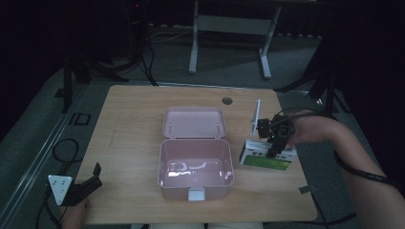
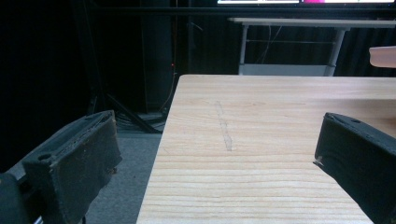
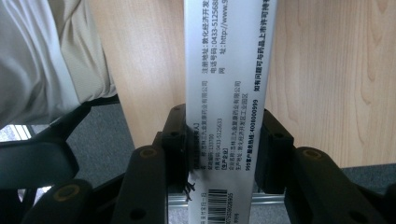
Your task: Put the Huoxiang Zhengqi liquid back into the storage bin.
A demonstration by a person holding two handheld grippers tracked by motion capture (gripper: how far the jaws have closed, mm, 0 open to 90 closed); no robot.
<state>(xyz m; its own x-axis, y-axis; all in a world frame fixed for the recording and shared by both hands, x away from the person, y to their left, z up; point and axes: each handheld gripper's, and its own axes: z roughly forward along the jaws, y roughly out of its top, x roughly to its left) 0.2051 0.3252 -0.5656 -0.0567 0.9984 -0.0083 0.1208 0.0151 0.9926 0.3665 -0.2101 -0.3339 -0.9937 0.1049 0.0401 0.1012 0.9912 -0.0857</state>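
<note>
White-green box [image 1: 266, 156] clamped by right gripper [image 1: 277, 143] beside pink case [image 1: 196, 162].

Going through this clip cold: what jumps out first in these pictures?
The open pink lunch box sits mid-table, lid flipped back and nothing inside. Just right of it, the right gripper clamps a green-and-white carton on the tabletop; the right gripper view shows its printed white side between the jaws. The left gripper rests open at the table's near-left corner.
</note>
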